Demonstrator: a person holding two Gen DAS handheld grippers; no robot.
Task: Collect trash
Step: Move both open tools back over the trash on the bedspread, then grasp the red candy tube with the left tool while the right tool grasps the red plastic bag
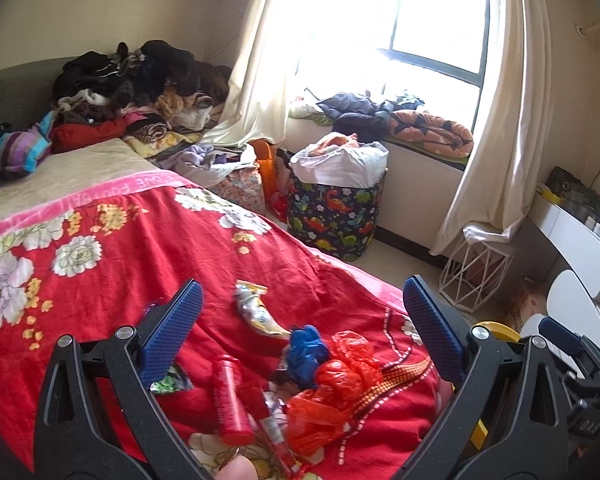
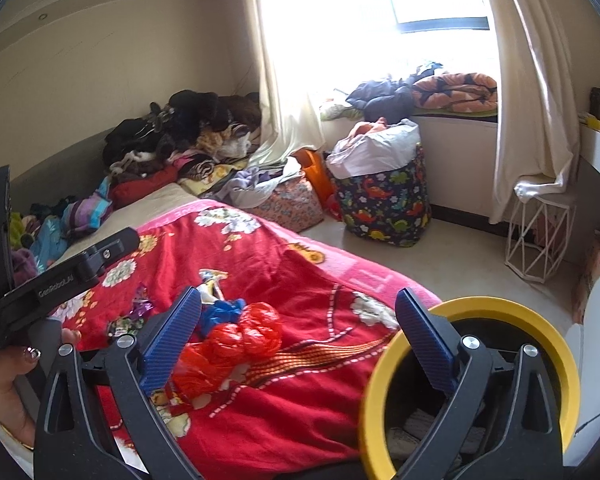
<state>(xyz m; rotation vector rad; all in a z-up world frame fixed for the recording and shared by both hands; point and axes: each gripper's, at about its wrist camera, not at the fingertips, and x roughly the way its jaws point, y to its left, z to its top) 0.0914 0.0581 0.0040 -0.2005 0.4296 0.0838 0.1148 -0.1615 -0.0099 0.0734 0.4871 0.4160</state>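
Trash lies on the red floral blanket (image 1: 100, 208) near the bed's foot: a crumpled red plastic bag (image 1: 336, 384), also in the right wrist view (image 2: 236, 340); a blue wad (image 1: 306, 350) (image 2: 220, 314); a silver-yellow wrapper (image 1: 256, 308); a red tube (image 1: 232, 400); a thin red wrapper (image 1: 272, 428). My left gripper (image 1: 300, 328) is open and empty above this pile. My right gripper (image 2: 300, 336) is open and empty, over the bed edge beside a yellow-rimmed bin (image 2: 472, 384). The bin rim shows in the left wrist view (image 1: 496, 328).
A clothes pile (image 1: 140, 88) covers the bed's head. A dinosaur-print hamper (image 1: 336, 208) and a white wire stand (image 1: 476, 268) stand on the floor under the window. A white desk (image 1: 580, 236) is at right.
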